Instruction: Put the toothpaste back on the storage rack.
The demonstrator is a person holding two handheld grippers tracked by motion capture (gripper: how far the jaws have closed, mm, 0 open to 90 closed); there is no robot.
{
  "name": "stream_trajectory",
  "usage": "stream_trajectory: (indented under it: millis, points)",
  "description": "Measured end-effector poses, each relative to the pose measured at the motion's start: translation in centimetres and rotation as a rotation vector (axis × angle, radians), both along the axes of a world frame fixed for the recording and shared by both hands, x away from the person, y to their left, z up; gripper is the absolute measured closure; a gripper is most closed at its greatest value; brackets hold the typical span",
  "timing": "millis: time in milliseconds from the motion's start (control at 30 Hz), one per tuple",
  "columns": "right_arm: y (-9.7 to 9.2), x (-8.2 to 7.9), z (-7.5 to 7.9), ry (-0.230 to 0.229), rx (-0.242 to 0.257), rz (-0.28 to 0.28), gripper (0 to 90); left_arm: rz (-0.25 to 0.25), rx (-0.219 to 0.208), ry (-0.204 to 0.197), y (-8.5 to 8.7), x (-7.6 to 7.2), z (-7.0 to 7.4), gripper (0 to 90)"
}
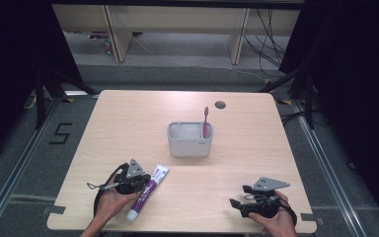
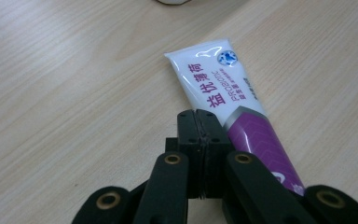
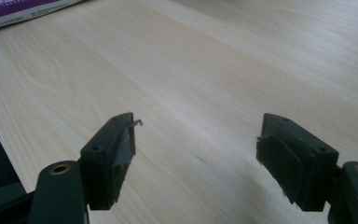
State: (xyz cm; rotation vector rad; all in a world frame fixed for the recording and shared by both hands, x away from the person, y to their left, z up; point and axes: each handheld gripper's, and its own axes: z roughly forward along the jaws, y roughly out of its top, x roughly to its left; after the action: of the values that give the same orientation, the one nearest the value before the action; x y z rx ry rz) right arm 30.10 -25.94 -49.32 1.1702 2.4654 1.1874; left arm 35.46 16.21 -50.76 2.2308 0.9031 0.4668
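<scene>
My left gripper (image 1: 137,183) sits w/ jaws pressed flat together, nothing between them, right beside the white-and-purple plastic toothpaste tube (image 1: 147,191). The tube lies flat on the light wooden table (image 1: 237,148), near the front-left edge. Its long axis runs diagonally: cap end toward me, crimped end toward the grey rectangular plastic holder (image 1: 190,139), which has a red toothbrush (image 1: 206,122) standing in it. Left hand is much nearer; my right gripper (image 1: 241,195) is well apart, jaws spread wide, empty.

Left gripper view shows the tube (image 2: 235,116) just to the right of the shut tips, possibly touching, can't confirm. I'd judge I need to open first, then shift across the tube's width. The high view alone gives the holder's bearing.
</scene>
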Motion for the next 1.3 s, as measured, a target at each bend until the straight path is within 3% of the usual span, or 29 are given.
stream_trajectory:
  millis: [33, 167, 200, 400, 567, 667, 833, 867, 900, 1033, 1133, 1200, 1300]
  points:
    - [-0.1, 0.1, 0.0, -0.021, -0.014, 0.007, 28.1, -0.002, 0.000, 0.001, -0.1, 0.0, 0.0, 88.4]
    - [0.0, 0.0, -0.1, -0.001, -0.002, 0.001, 28.1, -0.017, 0.003, 0.002, -0.4, 0.1, 0.1, 88.0]
    - [-0.1, 0.1, 0.0, -0.022, -0.017, 0.007, 28.1, -0.025, 0.010, 0.007, -0.4, 0.1, 0.2, 87.4]
    - [0.0, 0.0, 0.0, 0.002, 0.001, 0.003, 28.1, -0.038, 0.021, 0.026, -0.3, 0.2, 0.3, 85.2]
    - [-0.1, 0.0, 0.0, -0.009, -0.007, -0.012, 28.1, -0.002, 0.016, 0.064, 0.4, 0.1, 1.0, 72.9]
    - [0.0, -0.1, -0.1, 0.003, 0.009, -0.006, 28.1, 0.026, -0.013, 0.098, 0.9, 0.1, 1.8, 63.3]
    - [-0.1, 0.0, 0.0, -0.014, -0.011, 0.000, 28.1, 0.008, -0.014, 0.139, 1.4, -0.3, 3.1, 52.9]
    - [0.0, 0.0, 0.0, 0.008, 0.006, -0.001, 28.1, -0.010, 0.002, 0.173, 1.5, -0.4, 3.5, 52.9]
    - [-0.1, 0.0, 0.0, -0.010, -0.014, -0.015, 28.1, -0.010, -0.001, 0.172, 1.3, -0.7, 3.7, 50.0]
    - [-0.1, 0.0, 0.0, -0.013, -0.008, -0.011, 28.1, -0.032, 0.030, 0.198, 0.8, -1.2, 4.2, 44.8]
    - [0.0, 0.0, 0.0, -0.005, -0.004, 0.004, 28.1, -0.052, 0.053, 0.218, 0.1, -1.5, 4.0, 43.8]
    - [-0.1, 0.0, 0.0, -0.031, -0.019, -0.012, 28.1, -0.063, 0.074, 0.242, -0.4, -1.7, 3.8, 43.9]
    - [-0.1, 0.0, 0.0, -0.037, -0.018, -0.011, 28.1, -0.076, 0.115, 0.254, -1.0, -1.8, 3.6, 44.6]
